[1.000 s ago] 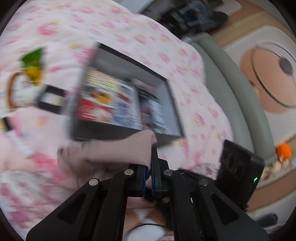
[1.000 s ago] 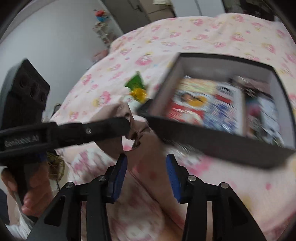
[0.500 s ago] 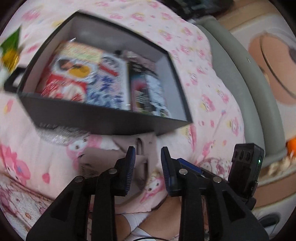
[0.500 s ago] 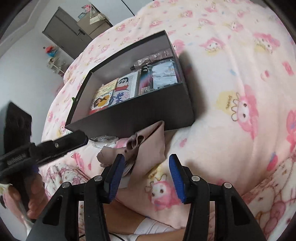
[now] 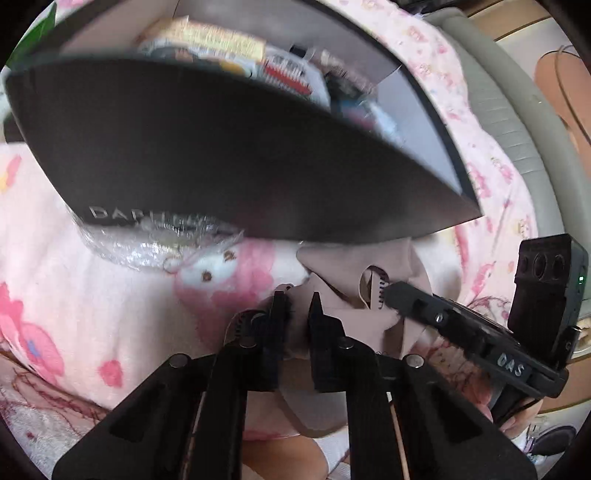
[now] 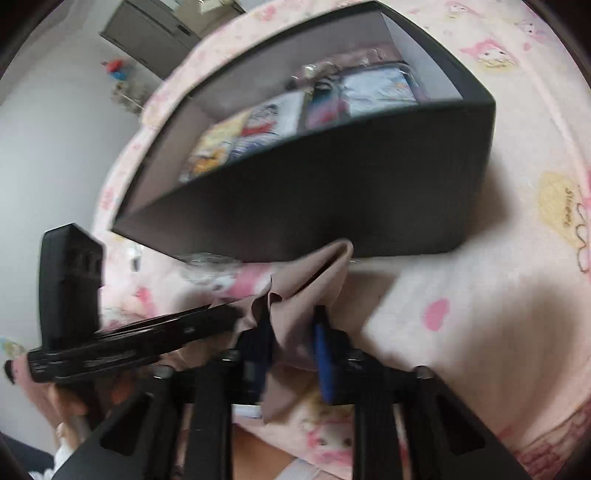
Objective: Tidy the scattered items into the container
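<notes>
Matte black plastic left gripper [image 5: 299, 306] and right gripper [image 6: 291, 325]: silver screws, blue-padded fingers [image 6: 322, 354], white "DAS" marking.

1. A bed [image 6: 517, 229] is covered by a pink cartoon-print blanket [image 5: 92, 302].
2. A pale wall [image 6: 48, 155] and a grey cabinet [image 6: 155, 29] are seen behind.
3. A grey padded bed edge [image 5: 491, 110] is seen alongside.

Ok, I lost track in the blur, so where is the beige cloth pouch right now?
The beige cloth pouch lies on the pink patterned blanket against the black box's near wall, between both hand-held grippers' fingers.
</notes>
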Demonstrator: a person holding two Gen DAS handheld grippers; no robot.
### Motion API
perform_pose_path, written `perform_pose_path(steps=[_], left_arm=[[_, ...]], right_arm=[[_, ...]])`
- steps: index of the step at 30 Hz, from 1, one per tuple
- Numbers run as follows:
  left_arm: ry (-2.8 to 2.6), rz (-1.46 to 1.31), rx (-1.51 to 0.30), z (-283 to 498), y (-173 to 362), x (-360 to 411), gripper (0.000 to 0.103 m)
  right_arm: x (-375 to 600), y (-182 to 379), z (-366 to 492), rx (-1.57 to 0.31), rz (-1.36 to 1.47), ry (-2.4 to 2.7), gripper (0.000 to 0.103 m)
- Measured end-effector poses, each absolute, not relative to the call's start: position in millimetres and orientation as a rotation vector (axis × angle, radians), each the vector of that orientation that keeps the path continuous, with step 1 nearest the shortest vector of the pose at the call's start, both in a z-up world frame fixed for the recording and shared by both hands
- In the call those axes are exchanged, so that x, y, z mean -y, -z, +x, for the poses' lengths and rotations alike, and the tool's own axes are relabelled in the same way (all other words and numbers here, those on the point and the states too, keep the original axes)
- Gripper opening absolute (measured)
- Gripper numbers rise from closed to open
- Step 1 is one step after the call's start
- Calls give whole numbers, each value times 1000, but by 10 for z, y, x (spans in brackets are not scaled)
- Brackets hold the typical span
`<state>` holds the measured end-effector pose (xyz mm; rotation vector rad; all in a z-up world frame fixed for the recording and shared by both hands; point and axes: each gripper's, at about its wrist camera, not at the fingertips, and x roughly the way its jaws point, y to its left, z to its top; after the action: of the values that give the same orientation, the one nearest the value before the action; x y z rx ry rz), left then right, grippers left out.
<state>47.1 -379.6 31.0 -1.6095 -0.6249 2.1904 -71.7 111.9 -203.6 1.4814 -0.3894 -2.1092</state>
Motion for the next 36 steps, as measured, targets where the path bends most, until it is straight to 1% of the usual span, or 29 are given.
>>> perform_pose_path(steps=[2, 4, 6, 8, 9, 11, 13, 14, 16, 17, 18, 20, 22, 23, 24, 26, 27, 30, 33, 36], left_arm=[[-2217, -1566, 657, 521, -391, 3878, 8], [-2244, -1519, 712, 569, -484, 4009, 8], [-2257, -1460, 759, 604, -572, 4123, 8], [-2241, -1448, 765, 600, -583, 4178, 9], [-2233, -1457, 759, 611, -560, 4173, 11], [-2211, -1489, 746, 631, -485, 4111, 18], [-2194, -1534, 725, 662, -402, 4036, 39], [-2196, -1568, 697, 648, -367, 3985, 42], [-2214, -1600, 636, 559, -346, 3903, 43], [-2222, -1605, 614, 544, -348, 3869, 43], [-2232, -1601, 589, 537, -361, 3836, 43], [-2249, -1590, 566, 551, -383, 3816, 43], [-2236, -1591, 557, 572, -378, 3800, 43], [-2216, -1598, 552, 575, -365, 3781, 43], [-2200, -1604, 546, 575, -354, 3759, 43], [-2192, -1607, 530, 585, -361, 3721, 43], [-2198, -1600, 522, 601, -380, 3713, 43], [-2191, -1587, 540, 651, -397, 3731, 45], [-2165, -1615, 546, 693, -337, 3705, 45], [-2172, -1603, 482, 661, -368, 3598, 48]], right_arm=[[-1235, 1935, -688, 439, 1435, 2167, 7], [-1348, 1840, -669, 461, 1400, 2231, 7], [-1422, 1775, -650, 447, 1397, 2311, 7], [-1455, 1821, -653, 495, 1436, 2272, 7], [-1458, 1890, -663, 526, 1484, 2234, 7], [-1397, 1956, -654, 523, 1545, 2202, 7], [-1322, 1961, -614, 503, 1539, 2182, 10], [-1296, 1955, -594, 505, 1524, 2167, 14], [-1232, 1983, -561, 533, 1512, 2117, 31], [-1173, 2024, -551, 544, 1525, 2081, 47], [-1198, 2063, -575, 540, 1550, 2055, 49], [-1107, 2110, -576, 504, 1578, 2025, 49], [-1027, 2104, -493, 480, 1539, 1997, 49], [-966, 2110, -478, 490, 1520, 1957, 44], [-953, 2122, -429, 503, 1507, 1928, 28], [-866, 2167, -348, 503, 1503, 1894, 15], [-832, 2178, -320, 475, 1511, 1910, 11], [-852, 2014, -263, 387, 1464, 2017, 7], [-1034, 1746, -222, 329, 1381, 2183, 5], [-1168, 1738, -267, 410, 1371, 2175, 4]])
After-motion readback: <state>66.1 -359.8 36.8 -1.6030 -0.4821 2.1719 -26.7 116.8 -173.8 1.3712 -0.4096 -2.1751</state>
